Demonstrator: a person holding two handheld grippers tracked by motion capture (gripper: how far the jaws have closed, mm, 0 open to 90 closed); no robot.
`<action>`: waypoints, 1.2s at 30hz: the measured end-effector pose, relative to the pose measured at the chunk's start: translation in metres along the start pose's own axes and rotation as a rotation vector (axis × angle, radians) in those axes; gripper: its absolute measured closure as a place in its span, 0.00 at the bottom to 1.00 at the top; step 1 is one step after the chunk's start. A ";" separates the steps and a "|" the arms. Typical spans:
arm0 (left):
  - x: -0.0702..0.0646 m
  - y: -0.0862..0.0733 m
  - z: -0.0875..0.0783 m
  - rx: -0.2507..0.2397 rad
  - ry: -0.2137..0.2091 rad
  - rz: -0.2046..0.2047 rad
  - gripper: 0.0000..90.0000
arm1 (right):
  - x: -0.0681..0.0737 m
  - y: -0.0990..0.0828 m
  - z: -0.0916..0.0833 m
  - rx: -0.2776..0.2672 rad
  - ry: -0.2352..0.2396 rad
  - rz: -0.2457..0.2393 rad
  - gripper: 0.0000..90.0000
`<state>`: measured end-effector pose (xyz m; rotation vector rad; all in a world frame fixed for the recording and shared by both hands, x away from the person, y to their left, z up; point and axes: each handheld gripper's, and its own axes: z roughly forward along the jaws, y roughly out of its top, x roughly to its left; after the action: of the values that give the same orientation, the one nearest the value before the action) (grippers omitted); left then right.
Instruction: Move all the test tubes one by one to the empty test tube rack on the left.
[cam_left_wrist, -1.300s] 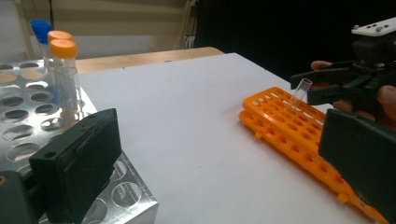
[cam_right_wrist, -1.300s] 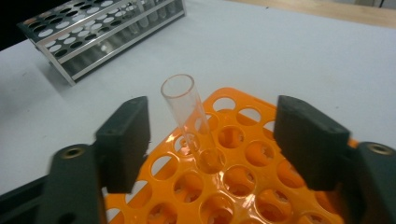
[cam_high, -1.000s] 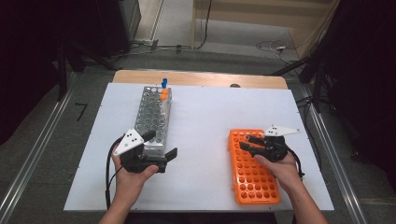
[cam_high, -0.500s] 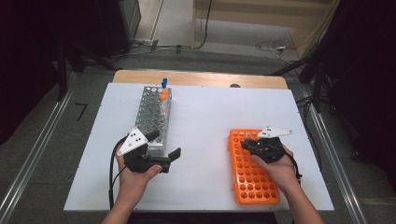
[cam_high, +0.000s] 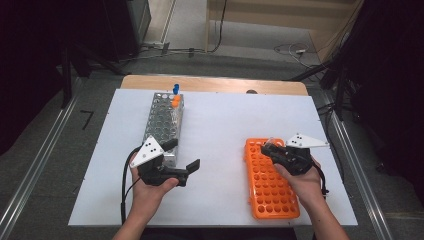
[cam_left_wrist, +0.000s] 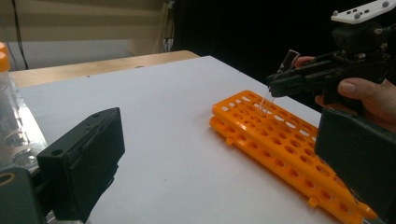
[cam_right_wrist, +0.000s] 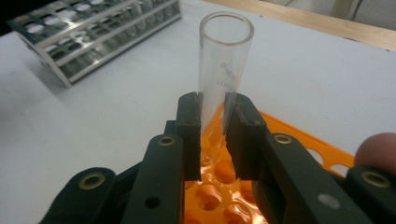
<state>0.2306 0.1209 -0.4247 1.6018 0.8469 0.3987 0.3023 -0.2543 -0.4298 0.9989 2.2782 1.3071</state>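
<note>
1. Right gripper (cam_right_wrist: 212, 135): its jaws have just been closing and now clamp a clear glass test tube (cam_right_wrist: 223, 70) around its lower body. The pads press on both sides of the glass.
2. Left gripper (cam_high: 182, 159): jaws stand wide apart with nothing between them. It hovers just beside the near end of the metal rack (cam_high: 165, 117).
3. Location of the tube: in the left gripper view the test tube (cam_left_wrist: 275, 88) hangs above the far end of the orange rack (cam_left_wrist: 289, 144), its bottom tip close over the holes. Whether the tip is fully clear of a hole cannot be told.
4. Orientation: the tube's long axis runs near upright, tilted slightly. The open mouth points up; the rounded closed end points down toward the orange rack.
5. Progress, as judged: the grasp is made and extraction from the orange rack looks just begun. The carry across the white table (cam_high: 220, 130) and any seating in the metal rack remain.
6. The metal rack holds capped tubes (cam_high: 175, 96) at its far end; most of its holes appear vacant.
</note>
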 end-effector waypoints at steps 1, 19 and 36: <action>-0.001 0.001 0.001 -0.002 -0.004 0.001 0.03 | 0.003 0.001 -0.001 -0.006 0.013 -0.005 0.82; -0.031 0.008 0.019 0.007 -0.126 0.088 0.20 | 0.063 0.011 0.008 0.000 0.194 -0.096 0.82; -0.049 0.006 0.035 0.066 -0.268 0.118 0.56 | 0.094 0.010 0.018 0.044 0.284 -0.159 0.82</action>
<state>0.2235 0.0613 -0.4172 1.7254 0.5690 0.2337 0.2514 -0.1733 -0.4252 0.6630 2.5448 1.4114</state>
